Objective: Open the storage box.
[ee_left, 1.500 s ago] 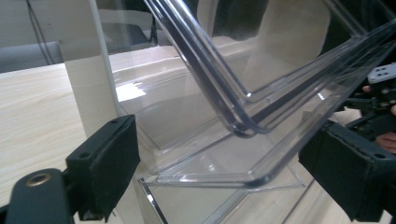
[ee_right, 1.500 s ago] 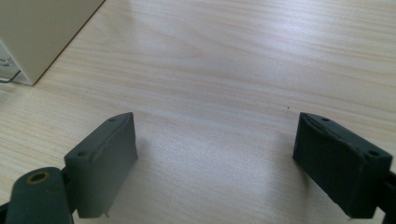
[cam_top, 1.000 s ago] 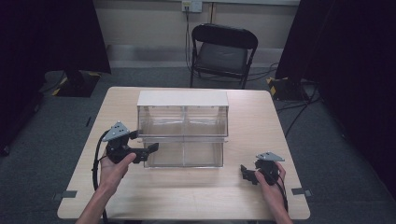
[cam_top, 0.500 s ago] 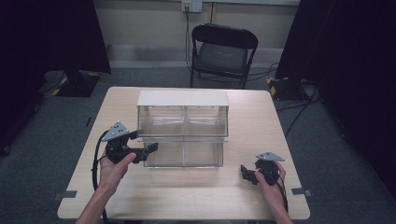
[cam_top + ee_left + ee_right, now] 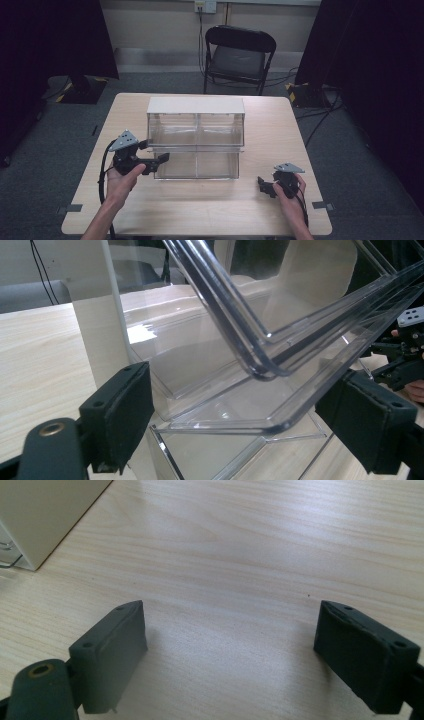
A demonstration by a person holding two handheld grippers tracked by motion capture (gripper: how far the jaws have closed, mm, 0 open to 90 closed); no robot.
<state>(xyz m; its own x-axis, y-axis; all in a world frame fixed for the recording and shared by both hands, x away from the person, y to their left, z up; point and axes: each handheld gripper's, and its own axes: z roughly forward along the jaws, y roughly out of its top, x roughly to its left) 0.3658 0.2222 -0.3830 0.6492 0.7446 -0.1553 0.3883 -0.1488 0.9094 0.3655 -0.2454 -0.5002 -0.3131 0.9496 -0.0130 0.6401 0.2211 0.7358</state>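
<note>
Where the clear plastic drawer unit [image 5: 196, 137] stands near the middle of the surface [image 5: 200, 210], its lower drawers [image 5: 196, 164] are tilted open toward the person, while the upper row sits under a white top panel. Seen in the left gripper view, the rounded lip of a tilted clear drawer [image 5: 280, 365] lies between the two black jaws, which stand wide apart on either side of it without pressing on it. From above, the left hand-held gripper [image 5: 159, 161] is at the left front corner of the unit, its jaws pointing toward the lower left drawer, and the left hand [image 5: 122, 179] grips it from behind, a black cable trailing beside the wrist.

Off to the right, well apart from the unit, the right hand-held gripper [image 5: 263, 186] is low over the bare surface near the front edge, held by the right hand [image 5: 290, 197]. Its own view shows both jaws spread apart with only pale wood grain between them, and a corner of the unit's white side [image 5: 45, 515] at the upper left.

Beyond the far edge of the surface stands a black folding chair [image 5: 239, 57] on grey carpet.
</note>
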